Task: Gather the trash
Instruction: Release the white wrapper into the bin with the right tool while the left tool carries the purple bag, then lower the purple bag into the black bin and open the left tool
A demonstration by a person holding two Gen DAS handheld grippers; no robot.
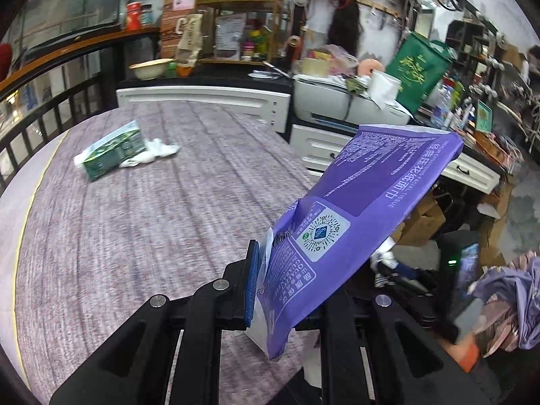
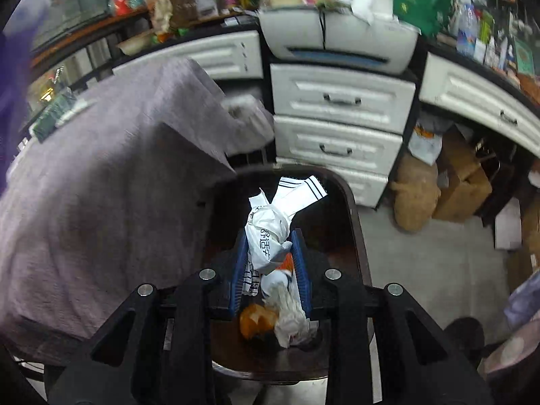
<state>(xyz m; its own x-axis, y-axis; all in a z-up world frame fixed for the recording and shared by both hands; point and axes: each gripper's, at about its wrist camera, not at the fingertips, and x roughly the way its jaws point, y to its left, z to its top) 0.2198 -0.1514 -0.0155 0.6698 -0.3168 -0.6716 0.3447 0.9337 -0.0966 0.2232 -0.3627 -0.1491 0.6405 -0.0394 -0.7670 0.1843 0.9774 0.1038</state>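
My left gripper (image 1: 266, 287) is shut on a purple tissue packet (image 1: 364, 202) and holds it raised above the right edge of the table. A green packet (image 1: 111, 150) and a crumpled white wrapper (image 1: 158, 150) lie on the grey tablecloth (image 1: 152, 236) at the far left. My right gripper (image 2: 270, 266) is shut on a crumpled white wrapper (image 2: 266, 236) above a dark brown bin (image 2: 351, 209). White and orange trash (image 2: 270, 317) lies in the bin below the fingers.
White drawer cabinets (image 2: 337, 125) and a printer (image 2: 337, 33) stand behind the bin. Cardboard boxes (image 2: 462, 182) and a sack sit on the floor to the right. The cloth-covered table (image 2: 101, 185) stands left of the bin. Cluttered shelves line the back wall.
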